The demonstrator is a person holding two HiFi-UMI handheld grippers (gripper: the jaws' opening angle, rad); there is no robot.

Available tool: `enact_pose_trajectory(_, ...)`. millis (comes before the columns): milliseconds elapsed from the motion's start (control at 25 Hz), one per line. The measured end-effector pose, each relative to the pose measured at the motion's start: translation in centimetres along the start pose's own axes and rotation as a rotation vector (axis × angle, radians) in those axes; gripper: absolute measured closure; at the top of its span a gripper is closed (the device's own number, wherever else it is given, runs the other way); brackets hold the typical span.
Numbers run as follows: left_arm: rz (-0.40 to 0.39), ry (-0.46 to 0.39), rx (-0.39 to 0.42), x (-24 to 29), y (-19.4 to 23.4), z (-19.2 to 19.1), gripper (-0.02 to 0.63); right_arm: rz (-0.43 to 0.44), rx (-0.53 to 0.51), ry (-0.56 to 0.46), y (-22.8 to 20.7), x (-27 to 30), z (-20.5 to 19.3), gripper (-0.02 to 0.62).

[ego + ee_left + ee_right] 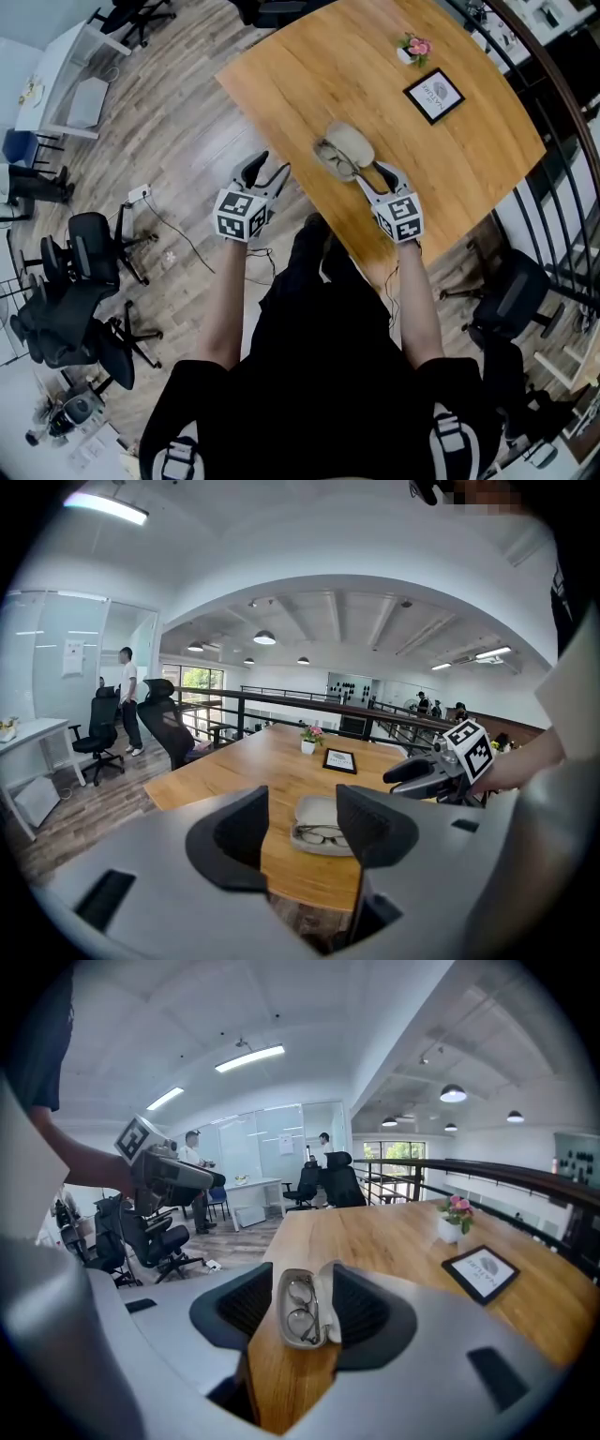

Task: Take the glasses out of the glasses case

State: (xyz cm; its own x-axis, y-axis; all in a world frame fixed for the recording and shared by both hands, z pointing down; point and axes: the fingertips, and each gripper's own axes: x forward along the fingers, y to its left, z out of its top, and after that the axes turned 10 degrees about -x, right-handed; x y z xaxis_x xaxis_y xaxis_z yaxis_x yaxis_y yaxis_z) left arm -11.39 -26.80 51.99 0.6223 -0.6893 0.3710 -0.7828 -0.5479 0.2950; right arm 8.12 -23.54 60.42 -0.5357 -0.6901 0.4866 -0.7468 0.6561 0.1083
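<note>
An open beige glasses case lies near the front edge of the wooden table, with dark-framed glasses in its lower half. My right gripper is open just short of the case. In the right gripper view the case and the glasses show between the spread jaws, untouched. My left gripper hovers open over the floor, left of the table corner. Ahead of its empty jaws, the left gripper view takes in the case, the glasses and the right gripper.
A framed picture and a small pot of pink flowers stand at the table's far side. Black office chairs and a power strip with cable are on the floor to the left. A dark railing runs behind the table.
</note>
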Motion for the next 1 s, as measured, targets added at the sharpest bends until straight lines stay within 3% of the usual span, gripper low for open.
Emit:
enact_pose_trajectory(520,-0.113,0.079,-0.026,5.5,4.2,-0.9,0.364,-0.065,0.047,0.085,-1.3,4.2,-1.4,0.388)
enact_pose_trajectory(1000,-0.131,0.153,-0.079,7.7,6.3,-4.6,0.364,0.002,0.083,0.185,-0.1,8.3,-5.6,0.410)
